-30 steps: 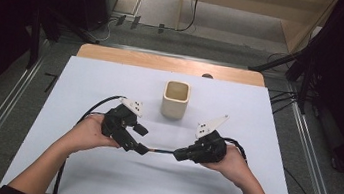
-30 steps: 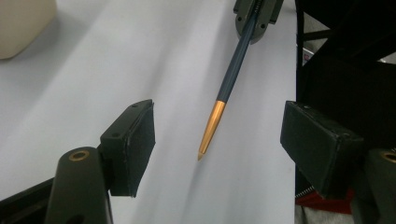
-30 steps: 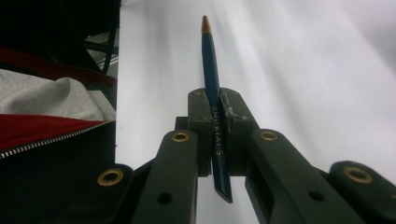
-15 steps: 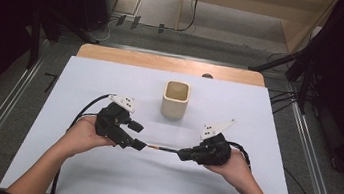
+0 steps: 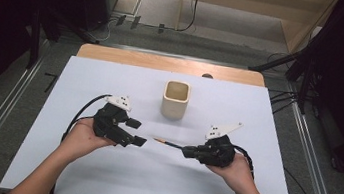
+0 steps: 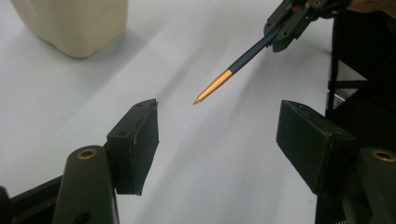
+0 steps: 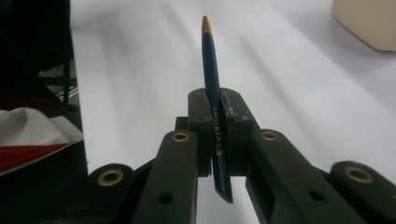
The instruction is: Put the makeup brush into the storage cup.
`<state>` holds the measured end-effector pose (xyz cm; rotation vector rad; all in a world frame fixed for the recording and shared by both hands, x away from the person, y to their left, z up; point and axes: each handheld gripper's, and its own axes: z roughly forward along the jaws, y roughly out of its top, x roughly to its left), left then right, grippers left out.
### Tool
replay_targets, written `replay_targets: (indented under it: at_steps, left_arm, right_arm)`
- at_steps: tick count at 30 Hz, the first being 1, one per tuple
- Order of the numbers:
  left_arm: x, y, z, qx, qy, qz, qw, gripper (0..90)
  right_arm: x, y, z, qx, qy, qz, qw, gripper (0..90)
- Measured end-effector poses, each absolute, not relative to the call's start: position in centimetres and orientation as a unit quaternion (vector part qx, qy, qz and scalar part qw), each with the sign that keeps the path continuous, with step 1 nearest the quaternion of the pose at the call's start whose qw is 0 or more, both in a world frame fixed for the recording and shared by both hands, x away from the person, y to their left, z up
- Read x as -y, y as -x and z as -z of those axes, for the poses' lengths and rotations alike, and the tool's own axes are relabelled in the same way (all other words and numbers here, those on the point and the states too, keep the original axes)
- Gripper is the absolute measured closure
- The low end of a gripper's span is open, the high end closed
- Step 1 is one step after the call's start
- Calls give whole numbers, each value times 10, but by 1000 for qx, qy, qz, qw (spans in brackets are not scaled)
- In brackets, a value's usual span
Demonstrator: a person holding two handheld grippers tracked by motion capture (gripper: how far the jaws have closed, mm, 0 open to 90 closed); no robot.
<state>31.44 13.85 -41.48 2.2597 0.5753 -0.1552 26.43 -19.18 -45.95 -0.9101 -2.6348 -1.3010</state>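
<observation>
Looks like mid-handoff. Right claw (image 5: 187, 151) clamped tight on a slim dark-blue pen with a gold tip (image 5: 169, 143), held just above the white tabletop (image 5: 258, 113), gold end aimed toward 9 o'clock in the high view, straight at the left claw (image 5: 139, 132). Left claw wide apart with nothing between the pads; the jaws have just been closing a touch. In the left claw's view the pen (image 6: 233, 71) comes in from about 1 o'clock, tip short of the gap, touching neither pad. In the right claw's view the pen (image 7: 212, 88) sticks out toward 12 o'clock, gripped near its back end.

Best guess for next: bring the tip between the left pads, squeeze, then let go on the right. Lining up matters, since the barrel is thin and could slip or skew. Cream square ceramic cup (image 5: 175, 99) at 12 o'clock from the pen, standing upright and well apart, probably where it ends up.

Count: one pen, one cup, two claws, two hands.
</observation>
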Motion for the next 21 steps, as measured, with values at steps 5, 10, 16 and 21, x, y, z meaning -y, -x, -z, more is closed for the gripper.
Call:
replay_targets:
  at_steps: [5, 10, 16, 21]
  left_arm:
    - [-138, -313, 416, -239, -885, 55, 395, 303]
    - [-137, -311, 417, -249, -882, 54, 396, 303]
    - [-135, -308, 418, -260, -876, 53, 404, 292]
    - [-134, -307, 419, -264, -873, 51, 408, 293]
  right_arm:
    - [192, -263, 459, 848, 316, 425, 17, 848]
    - [192, -260, 460, 836, 338, 432, 7, 848]
    - [194, -254, 458, 818, 360, 448, -10, 848]
    - [193, -250, 457, 816, 364, 449, -15, 848]
